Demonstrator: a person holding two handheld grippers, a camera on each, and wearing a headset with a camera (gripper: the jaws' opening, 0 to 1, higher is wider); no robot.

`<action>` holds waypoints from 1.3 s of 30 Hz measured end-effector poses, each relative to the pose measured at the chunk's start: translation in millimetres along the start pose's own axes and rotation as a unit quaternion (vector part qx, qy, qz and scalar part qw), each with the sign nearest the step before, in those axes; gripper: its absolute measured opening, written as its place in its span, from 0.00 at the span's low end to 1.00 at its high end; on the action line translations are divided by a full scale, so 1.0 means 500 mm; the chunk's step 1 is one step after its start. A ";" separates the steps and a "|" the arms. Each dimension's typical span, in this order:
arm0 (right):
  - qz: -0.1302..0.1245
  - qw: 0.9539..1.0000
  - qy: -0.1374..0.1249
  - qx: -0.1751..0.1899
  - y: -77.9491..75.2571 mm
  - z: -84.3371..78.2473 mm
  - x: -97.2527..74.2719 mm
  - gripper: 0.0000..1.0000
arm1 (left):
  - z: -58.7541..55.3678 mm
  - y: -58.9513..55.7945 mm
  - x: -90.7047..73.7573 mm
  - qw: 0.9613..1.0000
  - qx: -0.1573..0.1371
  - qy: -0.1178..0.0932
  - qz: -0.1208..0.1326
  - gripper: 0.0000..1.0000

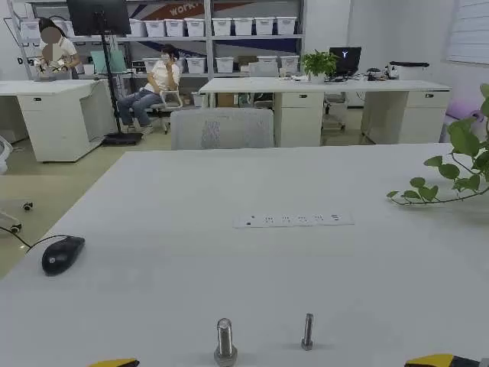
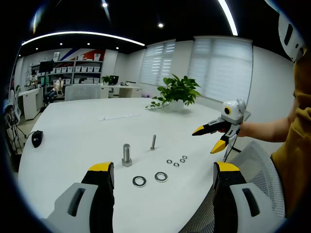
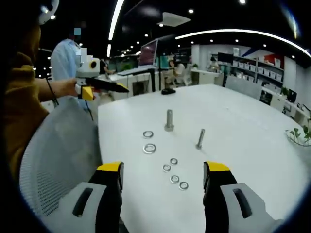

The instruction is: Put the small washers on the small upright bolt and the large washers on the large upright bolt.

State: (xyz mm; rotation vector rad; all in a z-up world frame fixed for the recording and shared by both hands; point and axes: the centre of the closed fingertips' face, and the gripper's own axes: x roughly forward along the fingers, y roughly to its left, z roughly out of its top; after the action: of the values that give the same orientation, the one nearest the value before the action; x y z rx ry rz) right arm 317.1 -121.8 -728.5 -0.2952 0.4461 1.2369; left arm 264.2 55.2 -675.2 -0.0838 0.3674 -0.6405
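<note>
Left gripper view, stock on my white workbench [image 2: 73, 141]:

- Large bolt [image 2: 127, 155]: upright on its head.
- Small bolt [image 2: 153, 142]: upright, near the large bolt, to its right and a little farther from me.
- Two large washers [image 2: 139, 181]: flat on the table, side by side, on my side of the large bolt and not touching it.
- Four small washers [image 2: 176, 164]: flat in a loose cluster, near the small bolt but apart from it.
- My left claw [image 2: 163, 167]: jaws spread wide, nothing between them.
- My right claw [image 2: 204, 141]: in the air to the right of the washers, jaws splayed wide, carrying nothing.
- Potted plant [image 2: 177, 92]: at the table's far side.

Head view, additional items:

- Computer mouse [image 1: 63, 254]: at the left of the table.
- Power strip [image 1: 293, 220]: lying flat beyond the bolts.
</note>
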 end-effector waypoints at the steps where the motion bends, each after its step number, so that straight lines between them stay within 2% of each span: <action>1: 0.000 1.000 0.000 0.000 -0.001 0.000 0.000 0.69 | 0.001 0.000 0.000 1.000 0.000 0.000 0.000 0.84; 39: -0.002 1.000 0.011 -0.002 -0.004 -0.012 0.000 0.68 | -0.004 -0.008 0.001 1.000 -0.005 -0.005 0.002 0.83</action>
State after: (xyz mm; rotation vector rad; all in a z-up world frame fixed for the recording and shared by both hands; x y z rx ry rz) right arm 318.1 -125.2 -733.9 -0.3130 0.4608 1.2327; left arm 261.4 51.9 -676.4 -0.0953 0.3609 -0.6341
